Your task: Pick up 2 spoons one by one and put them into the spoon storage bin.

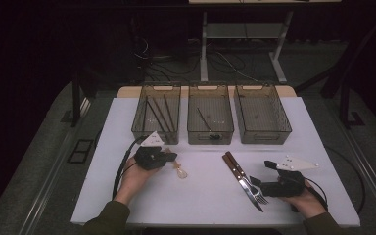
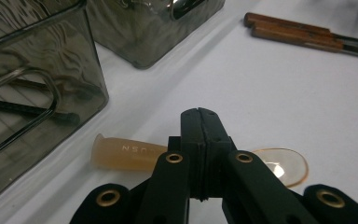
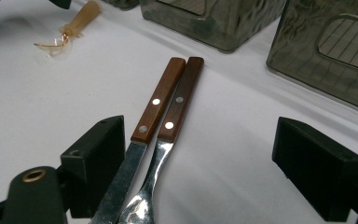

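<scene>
Your left gripper (image 1: 169, 157) sits at the left of the white tabletop (image 1: 205, 196), its jaws pressed together with no gap between them. In the left gripper view they stand over the translucent amber plastic spoon (image 2: 126, 153), crossing above its neck; whether they pinch it or only hover above it cannot be told. The spoon's pale handle runs off to one side of the jaws and its clear bowl to the other, so its long axis lies across the jaw line. It lies just in front of the leftmost of three smoky transparent plastic bins (image 1: 156, 115), which holds dark chopsticks.

Further right, the wooden-handled steel knife (image 3: 142, 140) and wooden-handled steel fork (image 3: 168, 140) lie side by side, touching, handles pointing away toward the bins. Your right gripper (image 3: 200, 172) is spread wide, one jaw on each side of the pair, and their long axis runs straight along its reach. This hand is the nearer for them; closing would likely catch both.

The table stands on grey flooring in a dim room.
</scene>
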